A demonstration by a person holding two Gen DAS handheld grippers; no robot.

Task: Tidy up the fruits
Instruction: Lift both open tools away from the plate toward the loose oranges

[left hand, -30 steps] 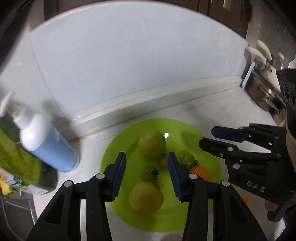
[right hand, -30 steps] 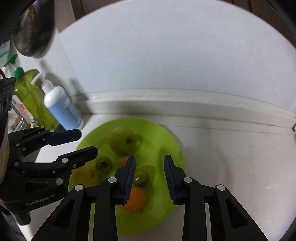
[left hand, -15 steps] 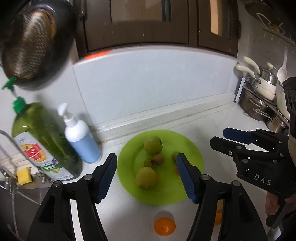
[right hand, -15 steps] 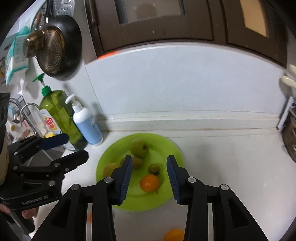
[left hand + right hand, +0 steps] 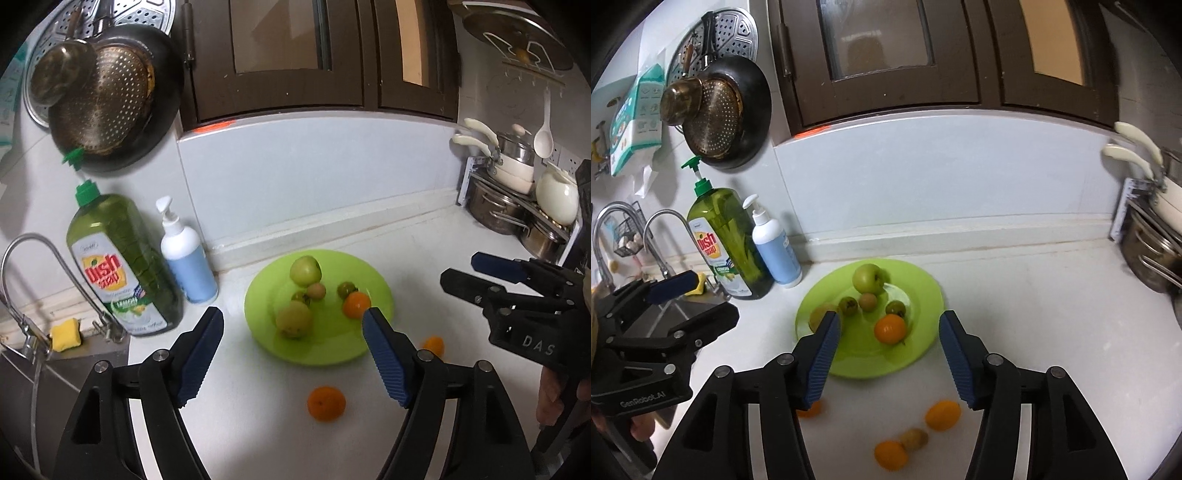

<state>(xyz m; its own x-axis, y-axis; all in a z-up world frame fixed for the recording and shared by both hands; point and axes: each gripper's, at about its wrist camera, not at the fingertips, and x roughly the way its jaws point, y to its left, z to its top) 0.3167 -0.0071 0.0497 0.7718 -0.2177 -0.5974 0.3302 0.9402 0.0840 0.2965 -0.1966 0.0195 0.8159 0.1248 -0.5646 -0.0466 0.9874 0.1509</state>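
Observation:
A lime green plate (image 5: pixel 325 347) (image 5: pixel 923 295) sits on the white counter with several fruits: a green apple (image 5: pixel 305 270) (image 5: pixel 867 277), a yellow-green apple (image 5: pixel 293 319), small green tomatoes, a brown fruit and an orange (image 5: pixel 355 305) (image 5: pixel 890 328). Loose oranges lie on the counter in front of the plate (image 5: pixel 326 403) (image 5: pixel 942 415) (image 5: pixel 891 455), with a brown fruit (image 5: pixel 914 438). My left gripper (image 5: pixel 293 354) is open and empty, held back from the plate. My right gripper (image 5: pixel 888 356) is open and empty, above the plate's near edge.
A green dish soap bottle (image 5: pixel 122 266) and a white-blue pump bottle (image 5: pixel 188 258) stand left of the plate by the sink and tap (image 5: pixel 40 266). Pots on a rack (image 5: pixel 517 206) stand at the far right. Pans hang on the wall above.
Both grippers have pulled back and up from the plate and opened wider. Loose oranges on the counter have come into view.

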